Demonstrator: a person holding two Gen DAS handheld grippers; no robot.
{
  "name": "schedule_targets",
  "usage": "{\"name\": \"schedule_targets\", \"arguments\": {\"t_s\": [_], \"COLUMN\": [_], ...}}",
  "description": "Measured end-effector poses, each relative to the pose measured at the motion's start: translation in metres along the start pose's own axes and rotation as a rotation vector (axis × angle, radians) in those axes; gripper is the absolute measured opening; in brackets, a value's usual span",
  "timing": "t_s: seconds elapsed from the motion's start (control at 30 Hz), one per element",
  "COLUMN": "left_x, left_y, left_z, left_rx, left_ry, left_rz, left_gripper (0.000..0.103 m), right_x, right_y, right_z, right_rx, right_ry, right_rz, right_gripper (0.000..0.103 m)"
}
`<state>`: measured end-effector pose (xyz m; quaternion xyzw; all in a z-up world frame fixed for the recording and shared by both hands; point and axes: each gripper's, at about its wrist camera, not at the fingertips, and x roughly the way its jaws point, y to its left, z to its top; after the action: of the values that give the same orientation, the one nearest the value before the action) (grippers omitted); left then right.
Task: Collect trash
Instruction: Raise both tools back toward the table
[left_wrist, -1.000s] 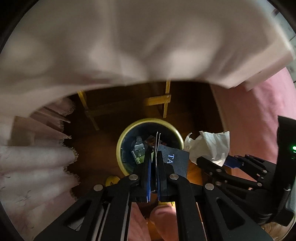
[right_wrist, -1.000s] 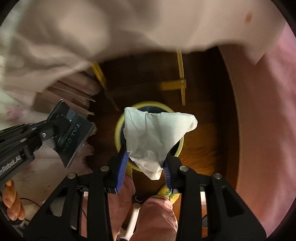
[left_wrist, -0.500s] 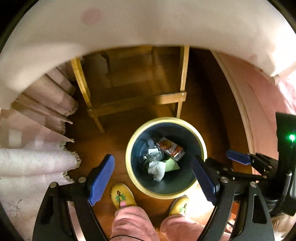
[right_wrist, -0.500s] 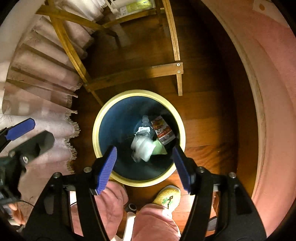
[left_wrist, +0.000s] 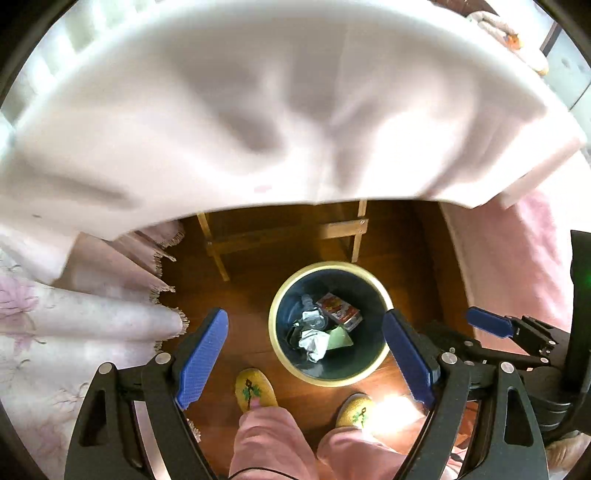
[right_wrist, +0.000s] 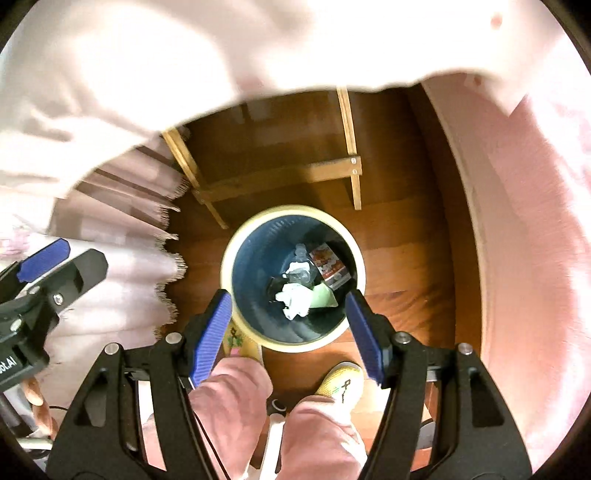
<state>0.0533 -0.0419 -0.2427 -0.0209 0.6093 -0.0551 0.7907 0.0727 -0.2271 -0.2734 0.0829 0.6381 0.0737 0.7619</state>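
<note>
Home bedroom: pink bedding (right_wrist: 528, 258), fringed bedspread (left_wrist: 92, 332), wood floor (right_wrist: 399, 229), slippers (left_wrist: 255, 391), wastebasket (right_wrist: 258, 334).

Dim warm light, blurred cloth (left_wrist: 258, 110), fisheye warp

A round dark-blue waste bin with a cream rim (right_wrist: 236, 247) stands upright on the wooden floor. Inside lie a crumpled white tissue (right_wrist: 295, 300), a red-and-white printed carton (right_wrist: 330, 268), and a pale green paper scrap (right_wrist: 322, 298).

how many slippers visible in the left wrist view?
2. One yellow slipper sits on the wood floor just left of the bin's near rim; the other is to its right, below the bin, partly washed out by glare. Pink trouser legs cover both heels.
</note>
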Motion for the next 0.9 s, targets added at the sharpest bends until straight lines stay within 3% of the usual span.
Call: {"name": "schedule_targets", "arguments": {"t_s": [0.47,0.67,0.9], "left_x": [-0.16,-0.236,-0.309], "left_y": [-0.022,-0.036,-0.05], "left_z": [0.018,0.032,0.065], "left_rx": [0.039,0.084,0.096], "left_ry": [-0.108,-0.187,-0.296], "left_rz": [-0.005,0.021,0.064], "left_gripper": [0.092,0.092,0.092], "right_x": [-0.145,-0.213,-0.298], "right_y": [0.041,0.054,0.065], "right_z": [-0.001,0.005,0.031], "right_rx": [-0.068,-0.12,-0.173], "right_ry": [-0.059,-0.149,-0.324], "right_rz": [0.044,0.072,0.113], "right_gripper": [0.061,0.061,0.061]}}
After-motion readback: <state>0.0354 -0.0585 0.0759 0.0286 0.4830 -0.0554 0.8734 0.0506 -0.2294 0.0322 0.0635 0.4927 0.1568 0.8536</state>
